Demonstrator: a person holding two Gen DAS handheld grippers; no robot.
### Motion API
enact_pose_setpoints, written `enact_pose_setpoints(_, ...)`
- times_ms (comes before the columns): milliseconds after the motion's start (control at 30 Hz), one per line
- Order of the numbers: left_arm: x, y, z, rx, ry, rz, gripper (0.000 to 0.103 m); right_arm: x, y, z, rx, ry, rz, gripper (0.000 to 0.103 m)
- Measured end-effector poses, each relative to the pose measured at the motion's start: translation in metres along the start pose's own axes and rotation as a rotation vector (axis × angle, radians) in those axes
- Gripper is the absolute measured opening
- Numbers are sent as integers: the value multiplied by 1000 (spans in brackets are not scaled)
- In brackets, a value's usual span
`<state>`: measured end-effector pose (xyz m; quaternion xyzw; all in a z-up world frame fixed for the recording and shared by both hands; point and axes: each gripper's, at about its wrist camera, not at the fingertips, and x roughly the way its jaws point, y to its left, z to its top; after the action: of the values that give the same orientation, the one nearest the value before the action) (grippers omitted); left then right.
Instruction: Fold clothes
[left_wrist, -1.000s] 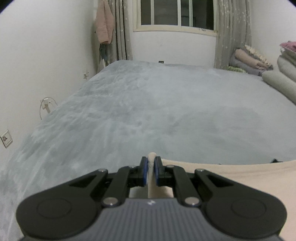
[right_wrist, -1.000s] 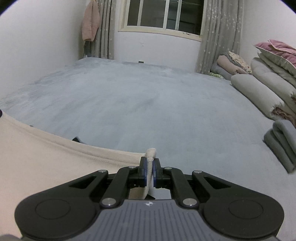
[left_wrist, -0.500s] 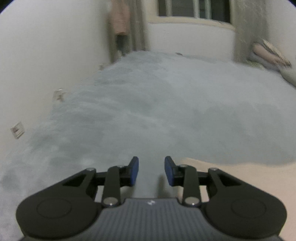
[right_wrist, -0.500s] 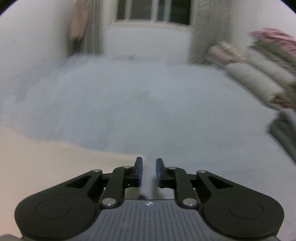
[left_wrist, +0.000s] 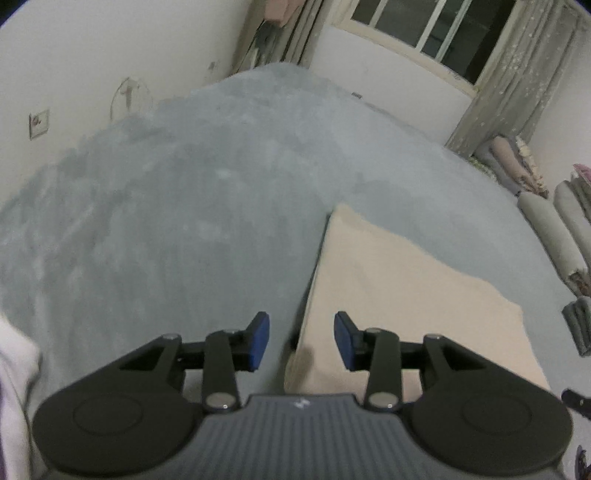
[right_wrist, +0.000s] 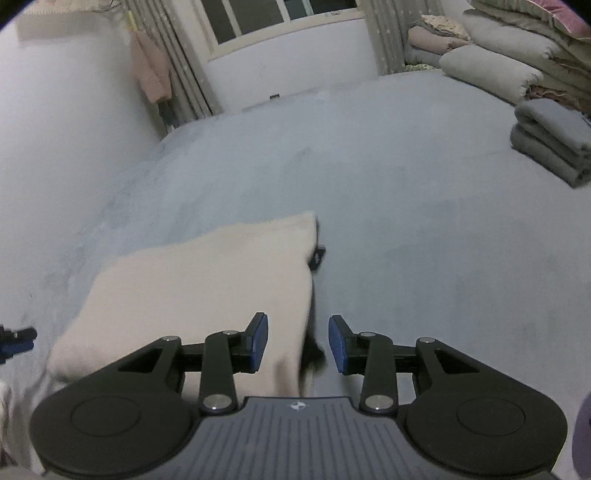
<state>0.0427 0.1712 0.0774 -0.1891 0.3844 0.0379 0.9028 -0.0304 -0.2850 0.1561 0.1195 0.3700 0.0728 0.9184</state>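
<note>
- While the folded beige cloth (left_wrist: 399, 295) lies flat on the grey bed (left_wrist: 184, 221), the left gripper (left_wrist: 301, 341) hangs above its left edge and the right gripper (right_wrist: 297, 343) above its right edge; both sets of jaws are opening, gripping nothing.
- Right view only: a black tag (right_wrist: 317, 257) at the cloth's far corner, a folded grey blanket (right_wrist: 550, 144), stacked quilts (right_wrist: 517, 48).
- Left view only: a wall socket (left_wrist: 38, 123).
</note>
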Motion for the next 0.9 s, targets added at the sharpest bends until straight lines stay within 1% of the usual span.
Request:
enact_pose_setpoints(100, 10, 1, -10, 12, 0, 7, 36, 4, -4, -15, 10, 27, 20, 35)
enact_pose_setpoints(167, 18, 2, -15, 21, -3, 9, 37, 11, -6, -21, 29, 41, 33, 32)
enact_pose_setpoints(200, 22, 3, -16, 26, 0, 13, 37, 16, -5, -20, 21, 48, 34, 27)
enact_pose_setpoints(233, 25, 2, -17, 34, -6, 23, 37, 20, -3, -20, 12, 54, 35, 20)
enact_pose_setpoints(300, 28, -1, -20, 57, -19, 51, 41, 25, 3, -17, -30, 56, 32, 10)
enact_pose_setpoints(333, 28, -3, -21, 70, -25, 69, 41, 25, 5, -16, -43, 59, 23, 7)
enact_pose_setpoints(400, 28, -8, -25, 108, -33, 97, 41, 26, 9, -14, -67, 66, 4, 6)
enact_pose_setpoints(500, 26, -13, -29, 177, -29, 135, 41, 27, 13, -13, -138, 86, -30, 5)
enact_pose_setpoints(667, 26, -4, -25, 153, -4, 109, 41, 29, 6, -10, -139, 91, -34, 4)
enact_pose_setpoints(767, 24, -8, -28, 189, -11, 123, 41, 37, 18, -12, -211, 97, -61, 4)
enact_pose_setpoints(833, 20, -8, -25, 173, -9, 119, 41, 35, 24, -14, -232, 92, -69, 4)
enact_pose_setpoints(867, 19, -7, -24, 163, -8, 116, 41, 34, 26, -14, -245, 87, -79, 5)
enact_pose_setpoints(900, 15, -7, -22, 151, -13, 111, 41, 32, 27, -13, -257, 71, -90, 9)
